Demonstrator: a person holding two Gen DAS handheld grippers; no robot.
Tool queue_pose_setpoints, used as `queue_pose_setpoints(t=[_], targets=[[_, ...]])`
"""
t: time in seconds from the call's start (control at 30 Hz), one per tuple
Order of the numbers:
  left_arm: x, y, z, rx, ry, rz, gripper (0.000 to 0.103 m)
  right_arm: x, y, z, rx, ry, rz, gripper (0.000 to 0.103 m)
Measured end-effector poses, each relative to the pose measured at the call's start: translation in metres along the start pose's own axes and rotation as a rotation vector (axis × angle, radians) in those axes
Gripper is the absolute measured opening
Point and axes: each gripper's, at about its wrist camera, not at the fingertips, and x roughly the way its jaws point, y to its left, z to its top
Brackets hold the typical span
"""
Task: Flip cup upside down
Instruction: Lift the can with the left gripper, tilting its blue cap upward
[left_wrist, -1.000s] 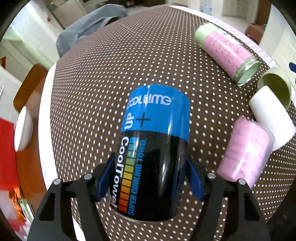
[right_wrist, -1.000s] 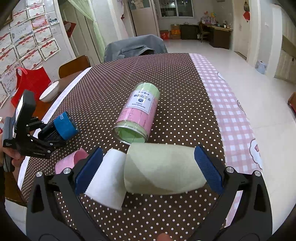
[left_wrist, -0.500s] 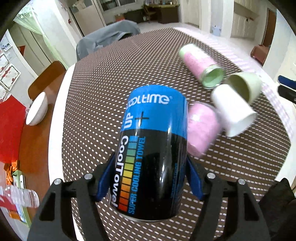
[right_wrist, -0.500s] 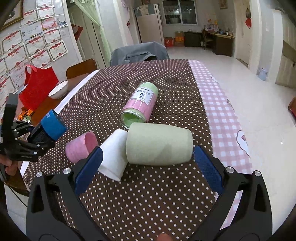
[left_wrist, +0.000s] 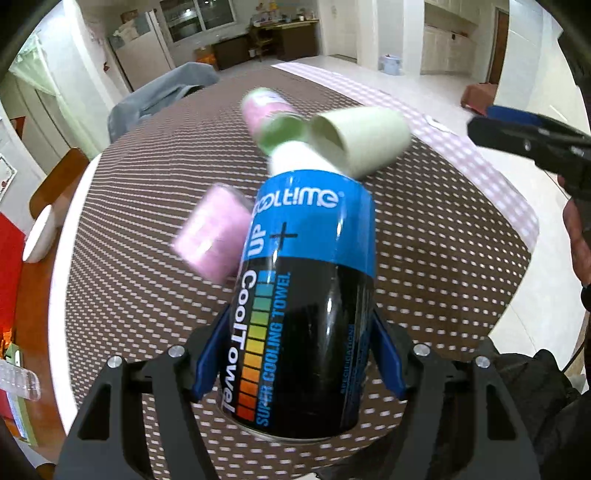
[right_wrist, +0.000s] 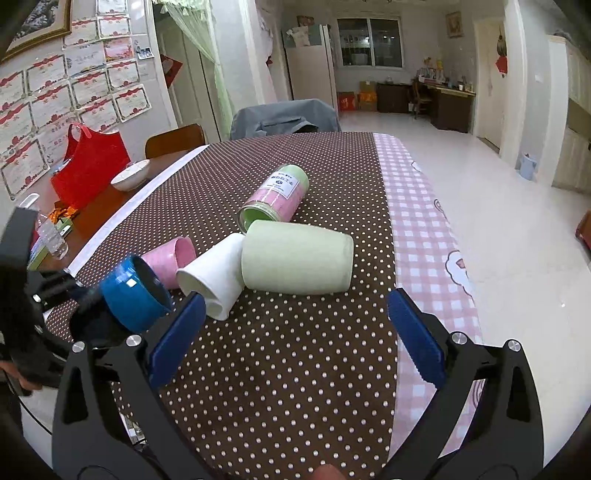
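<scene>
My left gripper (left_wrist: 297, 354) is shut on a black and blue "CoolTowel" cup (left_wrist: 306, 295) and holds it above the dotted tablecloth, blue end pointing away. The right wrist view shows it (right_wrist: 133, 295) at the left, lifted and tilted. My right gripper (right_wrist: 293, 336) is open and empty, above the near table edge. Beyond it lie a pale green cup (right_wrist: 299, 262), a white cup (right_wrist: 210, 273), a pink cup (right_wrist: 170, 260) and a pink and green canister (right_wrist: 275, 199), all on their sides.
The brown dotted tablecloth (right_wrist: 288, 369) has a pink checked strip (right_wrist: 417, 229) along its right. A red bag (right_wrist: 88, 166), a white bowl (right_wrist: 130, 173) and a plastic bottle (right_wrist: 51, 236) sit at the far left. A grey-covered chair (right_wrist: 284, 118) stands behind the table.
My left gripper has lifted and swung with the CoolTowel cup, bringing the lying cups in front of it. My right gripper has pulled back from the pale green cup.
</scene>
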Motion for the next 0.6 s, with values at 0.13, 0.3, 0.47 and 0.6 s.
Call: queue_pose_setpoints(t=[0.13,0.3,0.47,0.6], targets=[[0.015,-0.025,-0.003,0.040,0.027,-0.017,0.069,-0.003,-0.004,-0.007,0.016,-0.003,0.013,0.097],[0.032,-0.039,0.000,0.057,0.054,-0.010,0.069,-0.008,-0.014,-0.012,0.043,-0.019,0.008,0.097],[0.028,-0.053,0.005,0.112,0.032,0.041,0.070,-0.012,-0.019,-0.013,0.053,-0.025,0.004,0.097],[0.013,-0.060,0.004,0.143,-0.024,0.106,0.075,-0.014,-0.016,-0.012,0.050,-0.031,0.014,0.097]])
